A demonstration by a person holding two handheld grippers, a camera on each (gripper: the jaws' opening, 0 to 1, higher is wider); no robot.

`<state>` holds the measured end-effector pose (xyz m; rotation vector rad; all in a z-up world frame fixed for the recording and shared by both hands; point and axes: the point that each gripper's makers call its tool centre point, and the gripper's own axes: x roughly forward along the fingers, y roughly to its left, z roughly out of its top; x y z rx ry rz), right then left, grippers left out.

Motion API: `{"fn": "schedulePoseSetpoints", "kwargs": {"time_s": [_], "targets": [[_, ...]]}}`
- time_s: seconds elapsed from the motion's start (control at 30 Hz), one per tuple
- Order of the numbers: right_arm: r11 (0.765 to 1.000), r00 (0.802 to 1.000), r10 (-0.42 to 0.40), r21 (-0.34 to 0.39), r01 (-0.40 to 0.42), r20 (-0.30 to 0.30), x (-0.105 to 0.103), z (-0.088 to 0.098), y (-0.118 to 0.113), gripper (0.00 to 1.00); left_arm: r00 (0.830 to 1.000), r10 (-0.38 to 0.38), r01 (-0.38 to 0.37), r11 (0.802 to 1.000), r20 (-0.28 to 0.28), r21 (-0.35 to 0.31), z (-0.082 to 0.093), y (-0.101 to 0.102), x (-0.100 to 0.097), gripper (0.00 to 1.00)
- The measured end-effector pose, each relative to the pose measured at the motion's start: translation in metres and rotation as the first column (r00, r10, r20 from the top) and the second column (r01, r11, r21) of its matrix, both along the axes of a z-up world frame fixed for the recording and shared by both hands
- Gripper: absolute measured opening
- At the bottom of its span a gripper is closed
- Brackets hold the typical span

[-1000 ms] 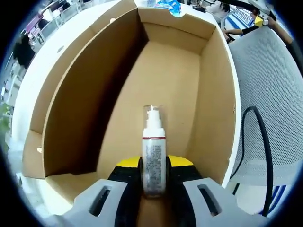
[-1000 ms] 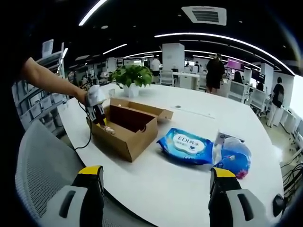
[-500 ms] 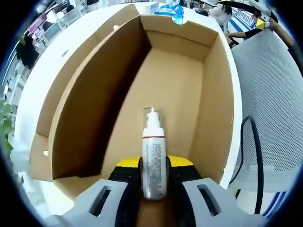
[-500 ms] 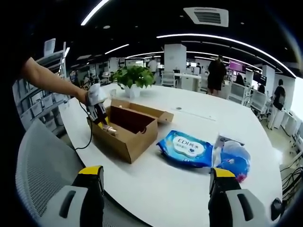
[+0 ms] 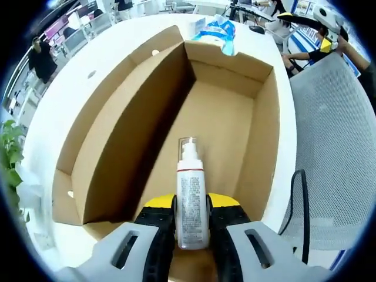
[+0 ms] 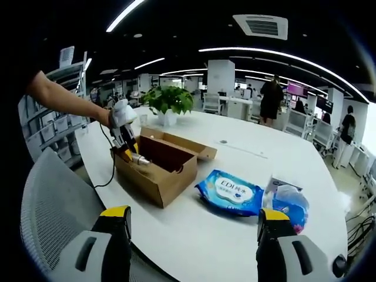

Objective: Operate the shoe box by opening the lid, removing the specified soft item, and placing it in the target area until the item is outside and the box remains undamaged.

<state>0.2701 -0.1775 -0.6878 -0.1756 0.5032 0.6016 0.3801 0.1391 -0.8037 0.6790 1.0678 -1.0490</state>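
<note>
In the left gripper view, the left gripper has its yellow-tipped jaws clenched on a small white pump bottle, which stands up between them with its clear cap pointing away from the camera. The bottle is held above the open cardboard box, over the near end of its bare brown floor; the lid flap lies folded out to the left on the white table. Beyond the far wall of the box lies a blue packet, and a grey mesh chair stands to the right. In the right gripper view, the right gripper is released, its jaws wide apart with nothing between them, hovering near the table edge well apart from the box. There the left gripper holds the bottle at the box's near-left corner, and the blue packet lies on the table to the right of the box, beside a second blue bag.
</note>
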Motion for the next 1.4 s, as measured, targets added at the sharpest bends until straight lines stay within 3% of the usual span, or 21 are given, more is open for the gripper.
{"fn": "schedulePoseSetpoints", "kwargs": {"time_s": [0.47, 1.0, 1.4], "targets": [[0.999, 0.998, 0.038, 0.003, -0.038, 0.050, 0.007, 0.012, 0.011, 0.84, 0.997, -0.026, 0.031, 0.998, 0.075, -0.064, 0.033, -0.024, 0.000, 0.18], [0.995, 0.990, 0.103, 0.003, -0.104, 0.099, 0.015, 0.023, 0.033, 0.80, 0.986, -0.097, 0.113, 0.987, 0.132, -0.117, 0.060, -0.061, -0.016, 0.18], [0.986, 0.979, 0.162, 0.007, -0.164, 0.126, 0.014, 0.030, 0.050, 0.77, 0.970, -0.162, 0.191, 0.968, 0.180, -0.162, 0.084, -0.088, -0.034, 0.18]]}}
